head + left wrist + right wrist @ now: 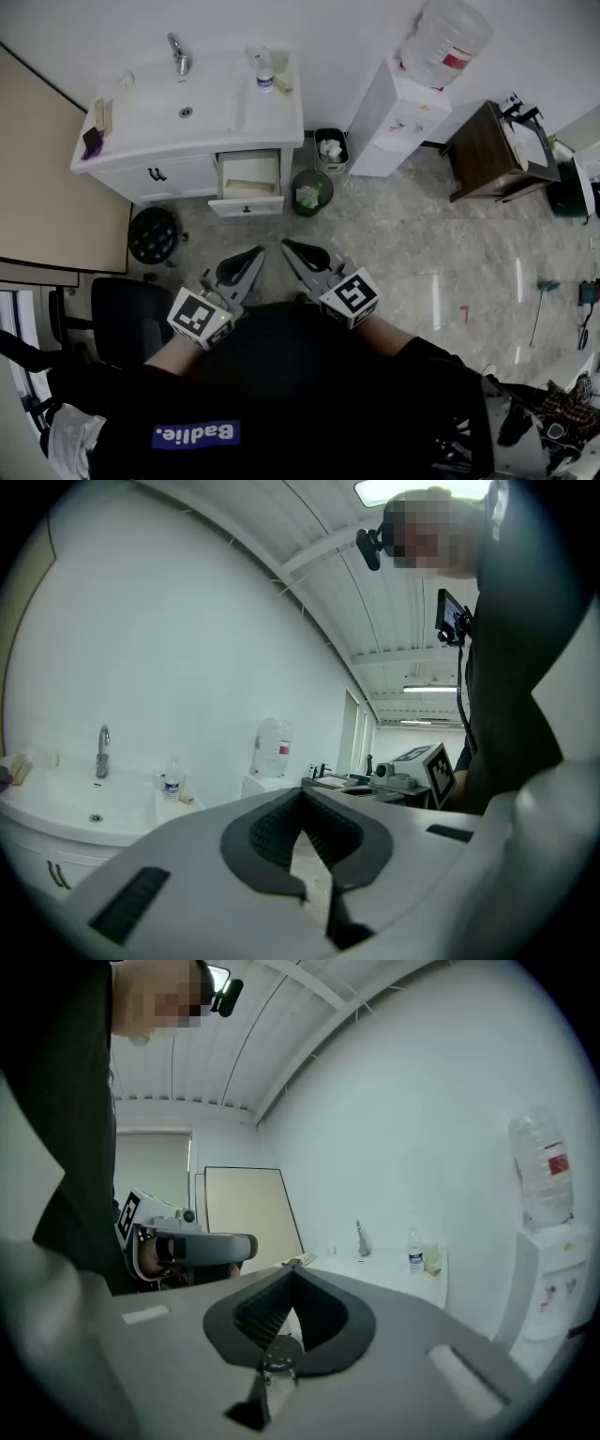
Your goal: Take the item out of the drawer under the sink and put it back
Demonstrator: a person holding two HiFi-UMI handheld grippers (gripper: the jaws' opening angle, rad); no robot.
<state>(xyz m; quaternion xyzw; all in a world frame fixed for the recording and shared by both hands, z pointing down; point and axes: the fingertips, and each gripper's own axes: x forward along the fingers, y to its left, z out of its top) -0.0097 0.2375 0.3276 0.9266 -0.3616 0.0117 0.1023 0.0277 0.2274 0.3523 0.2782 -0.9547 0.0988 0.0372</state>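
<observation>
The white sink cabinet (159, 174) stands at the far left, and its right-hand drawer (247, 204) is pulled open with a pale beige item (251, 174) lying inside. Both grippers hang close in front of my body, well short of the drawer. The left gripper (258, 251) has its tips touching and nothing between them; its own view (302, 794) looks level toward the basin and tap (101, 752). The right gripper (289, 244) (292, 1271) also looks shut and empty beside it. From the right gripper view I see the left gripper's body (192, 1246) and a water bottle (414, 1251) on the basin.
A green-lined bin (310, 192) and a small white bin (329, 148) stand right of the drawer. A black stool (153, 234) sits below the cabinet, a black chair (127, 319) at my left. A water dispenser (398, 112) and a wooden desk (487, 150) are at the far right.
</observation>
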